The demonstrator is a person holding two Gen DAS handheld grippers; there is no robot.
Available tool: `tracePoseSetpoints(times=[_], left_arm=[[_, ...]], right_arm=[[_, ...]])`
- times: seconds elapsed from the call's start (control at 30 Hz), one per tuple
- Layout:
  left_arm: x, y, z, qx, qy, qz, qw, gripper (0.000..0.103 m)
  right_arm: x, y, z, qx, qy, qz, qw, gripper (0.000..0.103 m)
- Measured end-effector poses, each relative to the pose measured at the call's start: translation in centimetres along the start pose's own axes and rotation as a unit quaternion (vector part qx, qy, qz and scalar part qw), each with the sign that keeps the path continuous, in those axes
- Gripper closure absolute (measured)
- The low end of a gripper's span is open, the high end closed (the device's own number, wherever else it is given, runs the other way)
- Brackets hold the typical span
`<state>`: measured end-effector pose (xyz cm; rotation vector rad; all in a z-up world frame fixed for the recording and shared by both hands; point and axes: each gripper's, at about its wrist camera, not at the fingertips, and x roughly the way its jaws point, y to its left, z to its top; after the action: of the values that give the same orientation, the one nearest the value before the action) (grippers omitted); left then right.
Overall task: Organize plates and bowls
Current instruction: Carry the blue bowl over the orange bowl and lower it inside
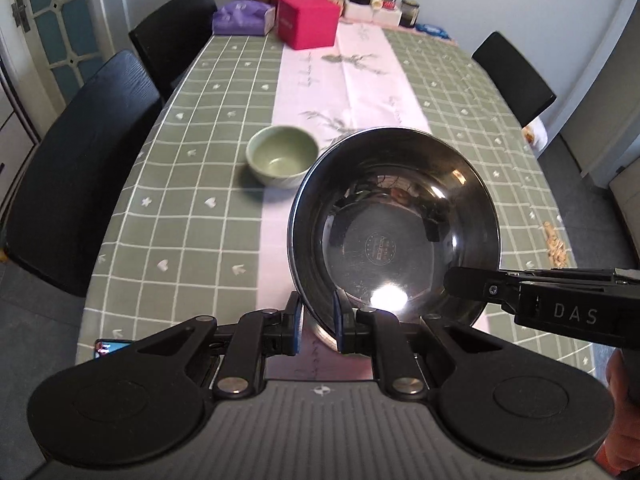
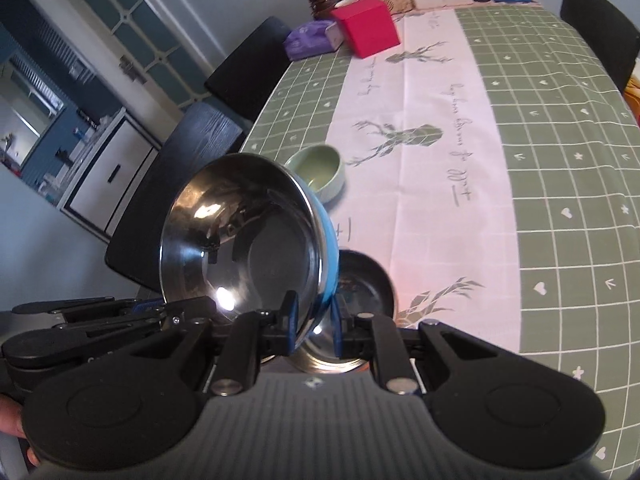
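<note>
A shiny steel bowl [image 1: 394, 220] with a blue outer wall [image 2: 330, 248] hangs tilted above the table. My left gripper [image 1: 318, 312] is shut on its near rim, one pad inside and one outside. My right gripper [image 2: 314, 320] is shut on the rim at another spot; in the left wrist view it reaches in from the right [image 1: 454, 280]. In the right wrist view the left gripper [image 2: 160, 308] comes in from the left. A second steel bowl [image 2: 366, 280] sits on the table under the lifted one. A pale green ceramic bowl [image 1: 282, 156] [image 2: 320, 170] stands upright farther back.
The table has a green checked cloth [image 1: 192, 184] with a pink runner [image 2: 432, 184]. At its far end stand a pink box [image 1: 308, 20], a purple tissue pack [image 1: 244, 18], bottles and jars [image 1: 384, 2]. Black chairs [image 1: 80, 168] line the left side, one [image 1: 514, 74] the right. A phone [image 1: 112, 348] lies at the near edge.
</note>
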<state>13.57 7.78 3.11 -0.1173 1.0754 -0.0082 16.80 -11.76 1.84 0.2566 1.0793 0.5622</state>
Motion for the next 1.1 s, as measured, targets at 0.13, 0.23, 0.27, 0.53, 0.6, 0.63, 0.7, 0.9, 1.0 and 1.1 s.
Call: tracePoseSetpoints(times=[0.13, 0.23, 0.27, 0.53, 0.6, 0.63, 0.7, 0.9, 1.0, 1.1], left_arm=[[0.7, 0.7, -0.2, 0.003, 0.016, 0.002, 0.9999, 0.086], [1.6, 1.3, -0.6, -0.001, 0.031, -0.003, 0.9995, 0.086], [1.9, 1.5, -0.7, -0.003, 0.036, -0.005, 0.9993, 0.086], [4.7, 2.2, -1.1, -0.022, 0.071, -0.021, 0.997, 0.086], [5.3, 2.2, -1.0, -0.029, 0.081, -0.028, 0.9959, 0.086], [5.6, 2.2, -1.0, -0.029, 0.087, -0.031, 0.9953, 0.086], [6.0, 1.9, -0.8, -0.025, 0.096, -0.035, 0.9944, 0.085], [7.2, 0.8, 0.0, -0.006, 0.128, -0.034, 0.9912, 0.084], [7.8, 0.2, 0.4, 0.004, 0.136, -0.025, 0.9904, 0.084], [8.3, -0.2, 0.6, 0.014, 0.143, -0.017, 0.9894, 0.084]], right_arm=[[1.6, 0.3, 0.0, 0.001, 0.025, -0.005, 1.0, 0.089], [2.7, 0.2, -0.1, 0.003, 0.041, -0.01, 0.999, 0.089], [2.9, 0.2, -0.2, 0.001, 0.046, -0.013, 0.999, 0.089], [5.3, -0.8, -0.1, 0.0, 0.08, -0.033, 0.996, 0.089], [5.8, -1.1, -0.1, 0.002, 0.087, -0.037, 0.996, 0.089], [5.9, -1.3, 0.0, 0.001, 0.09, -0.039, 0.995, 0.089], [6.1, -1.6, 0.1, 0.003, 0.095, -0.042, 0.995, 0.089], [6.5, -2.3, 0.5, 0.001, 0.113, -0.053, 0.992, 0.089], [6.8, -2.5, 0.7, -0.002, 0.117, -0.059, 0.991, 0.089], [7.2, -2.7, 0.8, -0.004, 0.123, -0.063, 0.99, 0.089]])
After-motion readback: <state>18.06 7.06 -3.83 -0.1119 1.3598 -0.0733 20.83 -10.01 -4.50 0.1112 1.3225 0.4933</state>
